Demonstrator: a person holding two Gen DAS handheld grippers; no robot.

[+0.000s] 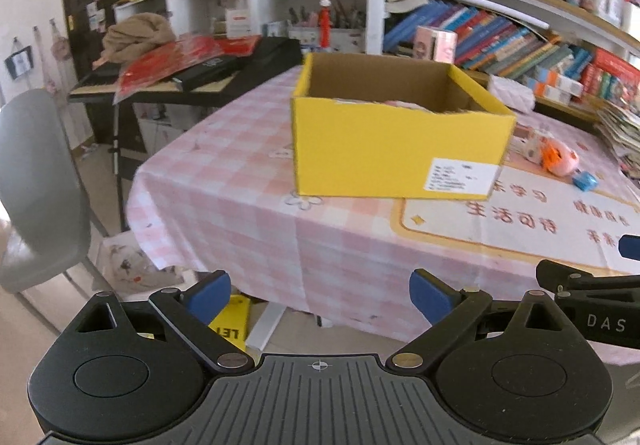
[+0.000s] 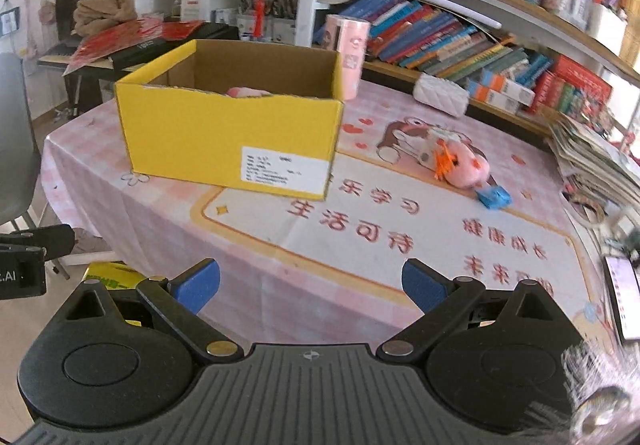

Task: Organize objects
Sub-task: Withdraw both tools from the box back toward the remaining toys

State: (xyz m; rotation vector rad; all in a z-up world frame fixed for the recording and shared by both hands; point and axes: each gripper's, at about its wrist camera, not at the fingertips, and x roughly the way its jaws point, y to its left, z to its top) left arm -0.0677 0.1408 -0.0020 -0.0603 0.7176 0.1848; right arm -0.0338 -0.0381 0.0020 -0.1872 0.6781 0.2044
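Observation:
A yellow cardboard box [image 1: 396, 149] stands open on the pink checked tablecloth [image 1: 224, 205]; it also shows in the right wrist view [image 2: 224, 141], with something pink inside [image 2: 244, 92]. A pink plush toy with orange parts [image 2: 460, 161] and a small blue object [image 2: 494, 197] lie on the table to the right of the box; both show in the left wrist view, the toy [image 1: 554, 159] and the blue object [image 1: 585, 181]. My left gripper [image 1: 320, 295] is open and empty, short of the table's near edge. My right gripper [image 2: 310, 285] is open and empty over the table's near edge.
Bookshelves [image 2: 460, 37] line the wall behind the table. A pink cylinder [image 2: 348, 53] and a white quilted pouch [image 2: 440, 93] stand behind the box. A paper stack [image 2: 592, 161] lies at right, a phone [image 2: 622, 293] near the edge. A grey chair [image 1: 36, 185] stands at left.

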